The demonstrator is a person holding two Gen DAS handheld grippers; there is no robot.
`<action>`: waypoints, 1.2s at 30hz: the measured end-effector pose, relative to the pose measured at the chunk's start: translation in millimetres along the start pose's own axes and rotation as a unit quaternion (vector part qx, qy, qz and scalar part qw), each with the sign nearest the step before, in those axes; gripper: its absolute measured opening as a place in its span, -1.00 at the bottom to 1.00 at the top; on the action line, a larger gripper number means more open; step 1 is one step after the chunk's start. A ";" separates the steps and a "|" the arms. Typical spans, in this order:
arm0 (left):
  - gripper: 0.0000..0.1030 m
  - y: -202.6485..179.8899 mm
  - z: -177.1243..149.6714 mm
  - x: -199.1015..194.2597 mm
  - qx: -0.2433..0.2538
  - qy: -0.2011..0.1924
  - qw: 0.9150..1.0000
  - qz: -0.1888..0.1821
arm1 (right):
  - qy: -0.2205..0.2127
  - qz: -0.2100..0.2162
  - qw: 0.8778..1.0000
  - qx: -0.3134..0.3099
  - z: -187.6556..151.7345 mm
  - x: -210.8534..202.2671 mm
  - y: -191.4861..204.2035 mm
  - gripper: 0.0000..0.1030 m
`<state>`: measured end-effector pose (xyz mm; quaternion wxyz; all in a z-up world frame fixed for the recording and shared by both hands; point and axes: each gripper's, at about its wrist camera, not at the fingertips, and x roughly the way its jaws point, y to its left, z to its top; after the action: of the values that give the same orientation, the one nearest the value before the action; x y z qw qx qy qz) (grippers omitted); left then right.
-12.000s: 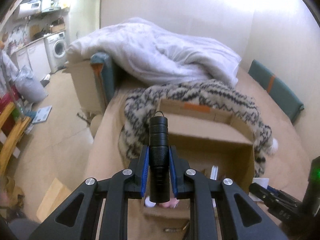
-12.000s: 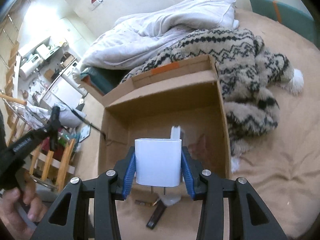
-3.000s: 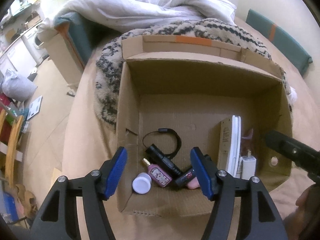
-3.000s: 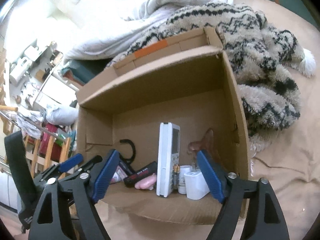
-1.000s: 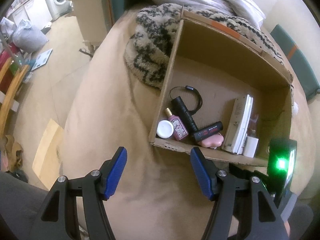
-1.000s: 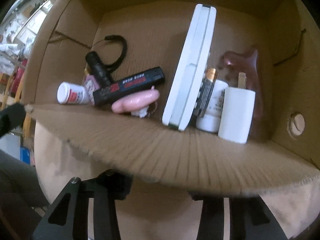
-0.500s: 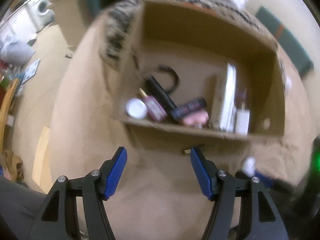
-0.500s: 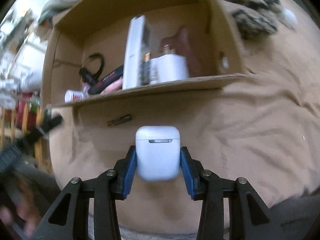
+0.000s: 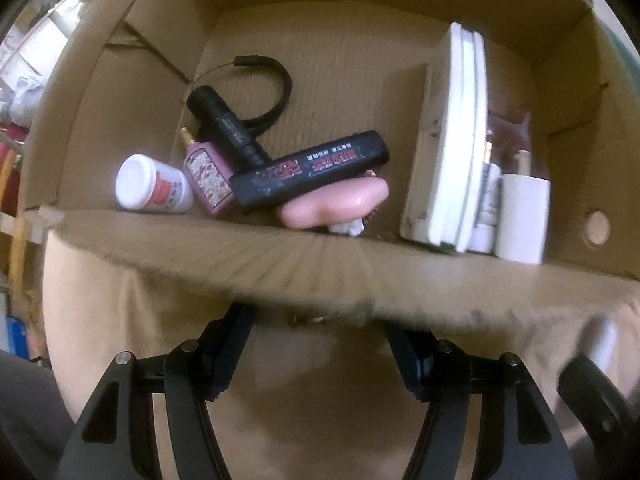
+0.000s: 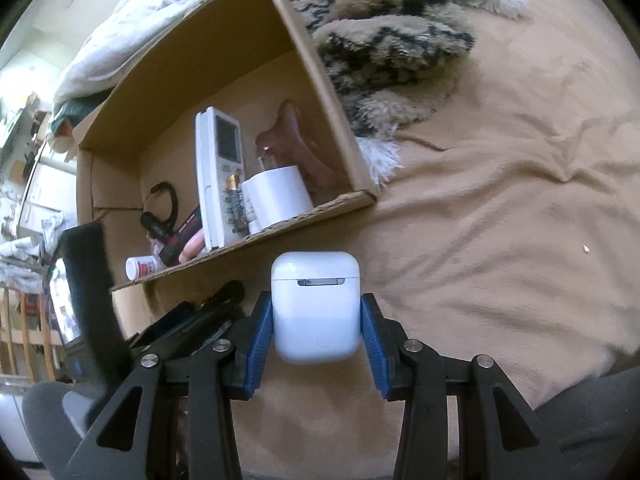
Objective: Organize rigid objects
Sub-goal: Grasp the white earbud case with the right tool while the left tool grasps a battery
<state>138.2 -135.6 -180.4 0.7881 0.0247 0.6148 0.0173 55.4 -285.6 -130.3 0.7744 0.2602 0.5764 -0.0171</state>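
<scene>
The bed [image 10: 500, 208], under a tan sheet, carries everything here, and the cardboard box [image 10: 192, 52] sits on it beside a patterned fleece blanket [image 10: 392, 40].

In the right wrist view the box lies ahead of the right claw [image 10: 316, 332] and off to the left, its open top facing the camera and its near wall running slantwise from lower left to upper right. Inside, a white remote [image 10: 218, 168] stands on edge with its long axis running from the near wall toward the far one, a white charger block [image 10: 280, 196] stands just right of it, and a black flashlight [image 9: 228, 128], a black bar-shaped item [image 9: 312, 172], a pink bottle [image 9: 208, 176] and a white jar [image 9: 152, 190] crowd the left part.

The right claw is pinching a white earbud case [image 10: 315, 304] across its 2 flat sides, hinge toward the camera, held over the sheet just short of the box's near wall. So the coming move looks like a carry forward and leftward over that wall. The bare cardboard floor behind the charger and remote looks like the freest spot.

The left claw [image 9: 318, 336] is spread with nothing between its pads, its tips dipping behind the near wall's edge from its own camera. A small dark, brass-tipped object [image 9: 306, 319] lies on the sheet between those tips, long axis crosswise to the fingers. The left hand is the nearer one for it.
</scene>
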 end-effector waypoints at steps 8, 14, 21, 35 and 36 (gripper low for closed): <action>-0.28 -13.1 11.5 0.5 0.009 -0.005 1.000 0.015 | -0.001 0.007 1.000 0.000 4.1 -6.2 -5.4 -0.13; -0.90 -0.5 7.2 -6.3 0.019 -0.006 1.000 0.000 | -0.001 0.004 1.000 -0.007 1.2 -11.8 -6.0 -0.14; -0.93 29.6 1.6 1.5 0.017 0.014 0.999 -0.040 | -0.003 0.003 1.000 -0.006 -2.4 -8.6 -0.4 -0.13; -0.90 107.6 1.3 4.2 -0.066 0.070 0.983 -0.153 | -0.002 0.006 1.000 -0.011 -2.8 -4.9 4.4 -0.13; -0.88 104.4 3.5 4.5 -0.057 0.078 0.984 -0.149 | -0.001 0.007 1.000 -0.011 -3.0 -5.0 3.6 -0.13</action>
<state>143.0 -31.2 -177.6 0.7314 -0.1135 0.6694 -0.0633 52.2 -282.6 -125.0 0.7779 0.2560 0.5739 -0.0060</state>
